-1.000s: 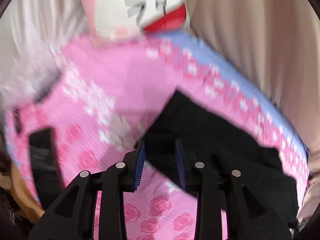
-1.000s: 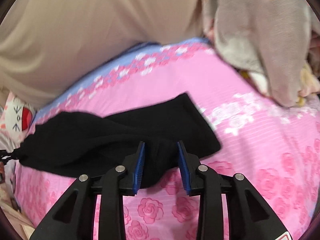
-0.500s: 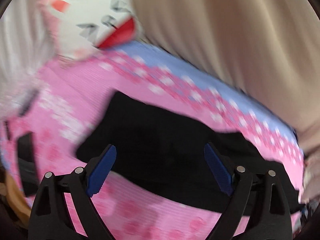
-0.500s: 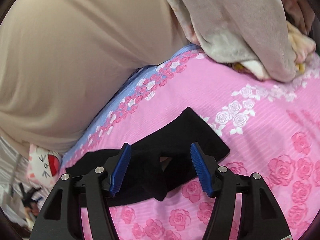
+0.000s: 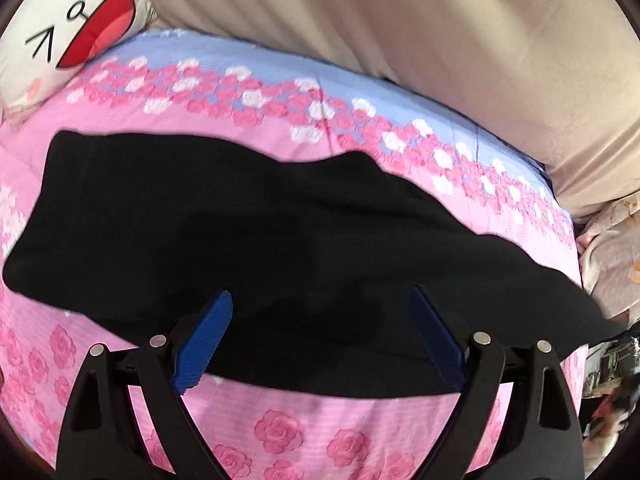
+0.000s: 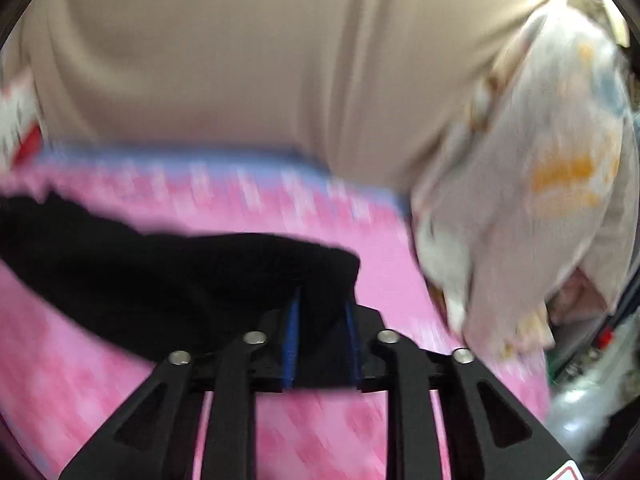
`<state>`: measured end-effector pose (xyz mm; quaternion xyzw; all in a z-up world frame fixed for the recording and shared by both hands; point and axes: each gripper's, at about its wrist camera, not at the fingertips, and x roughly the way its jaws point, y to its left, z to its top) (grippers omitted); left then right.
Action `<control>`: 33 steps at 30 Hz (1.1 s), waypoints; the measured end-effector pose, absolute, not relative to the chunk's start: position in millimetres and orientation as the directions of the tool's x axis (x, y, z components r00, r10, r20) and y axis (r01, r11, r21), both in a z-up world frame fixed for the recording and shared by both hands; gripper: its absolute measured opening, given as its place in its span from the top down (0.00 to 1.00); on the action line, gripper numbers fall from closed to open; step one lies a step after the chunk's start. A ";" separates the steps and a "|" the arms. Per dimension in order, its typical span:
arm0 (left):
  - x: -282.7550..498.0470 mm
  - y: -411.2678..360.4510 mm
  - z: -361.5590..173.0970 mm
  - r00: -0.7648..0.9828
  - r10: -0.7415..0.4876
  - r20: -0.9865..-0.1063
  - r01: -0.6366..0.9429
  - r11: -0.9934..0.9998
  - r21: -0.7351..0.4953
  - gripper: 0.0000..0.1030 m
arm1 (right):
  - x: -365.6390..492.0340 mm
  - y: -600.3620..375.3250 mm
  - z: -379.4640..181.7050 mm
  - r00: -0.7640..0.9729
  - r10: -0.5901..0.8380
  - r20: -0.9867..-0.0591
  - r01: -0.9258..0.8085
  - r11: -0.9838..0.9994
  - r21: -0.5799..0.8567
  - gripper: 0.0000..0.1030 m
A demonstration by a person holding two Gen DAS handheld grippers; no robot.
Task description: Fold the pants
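The left gripper (image 5: pixel 320 332) has its jaws spread wide, the blue pads (image 5: pixel 206 338) apart and holding nothing, poised over the near edge of the black pants (image 5: pixel 260 232). The right gripper (image 6: pixel 322 344) has its jaws pressed close together, pinching a corner of the pants (image 6: pixel 180 276) between the blue pads (image 6: pixel 291 344); the right wrist view is blurred, so finer detail of the grip cannot be made out.

The pants lie in a long dark band across the pink bedspread (image 5: pixel 280 436) printed with roses, flat for the most part, with a raised fold near the middle of the far edge. The end held in the right gripper looks bunched and rounded.

Beyond the pants the bedspread (image 6: pixel 100 400) turns to a pale blue strip edged with pink and white flowers. Behind it hangs a beige curtain (image 5: pixel 440 40). A white cushion (image 5: pixel 68 28) with a drawn face and red mouth sits at the far left corner of the bed. A pale patterned blanket (image 6: pixel 540 184) is heaped at the right side.
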<state>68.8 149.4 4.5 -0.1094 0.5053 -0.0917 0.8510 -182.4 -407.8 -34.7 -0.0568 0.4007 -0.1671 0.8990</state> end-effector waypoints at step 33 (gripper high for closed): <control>125.5 358.3 6.3 0.471 0.104 -0.876 -0.520 0.835 -0.180 0.14 | -126.8 -380.0 -9.8 0.744 -0.167 -0.647 0.357 0.918 0.173 0.66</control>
